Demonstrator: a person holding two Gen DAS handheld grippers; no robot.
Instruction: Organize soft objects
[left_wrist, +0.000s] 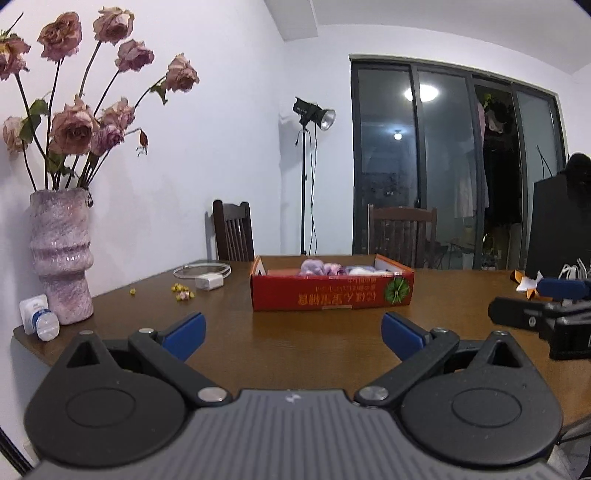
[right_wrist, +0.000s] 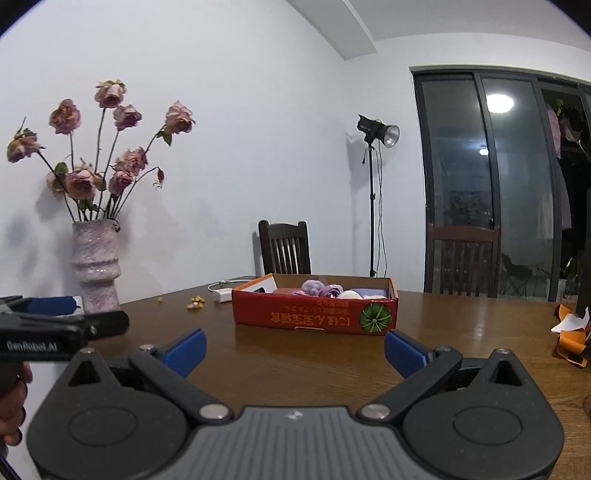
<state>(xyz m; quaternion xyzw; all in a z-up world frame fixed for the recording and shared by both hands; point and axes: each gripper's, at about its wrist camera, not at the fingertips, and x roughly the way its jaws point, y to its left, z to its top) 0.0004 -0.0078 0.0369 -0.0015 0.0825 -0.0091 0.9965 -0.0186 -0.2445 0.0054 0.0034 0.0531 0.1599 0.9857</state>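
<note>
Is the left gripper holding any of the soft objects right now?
No: the left gripper is open over bare table, and the soft objects lie in the red box.

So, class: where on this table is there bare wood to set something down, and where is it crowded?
Bare wood lies between the red box and both open grippers, and right of the box. Crowded: the left edge by the vase, scattered petals, white charger, and the orange scraps far right.
</note>
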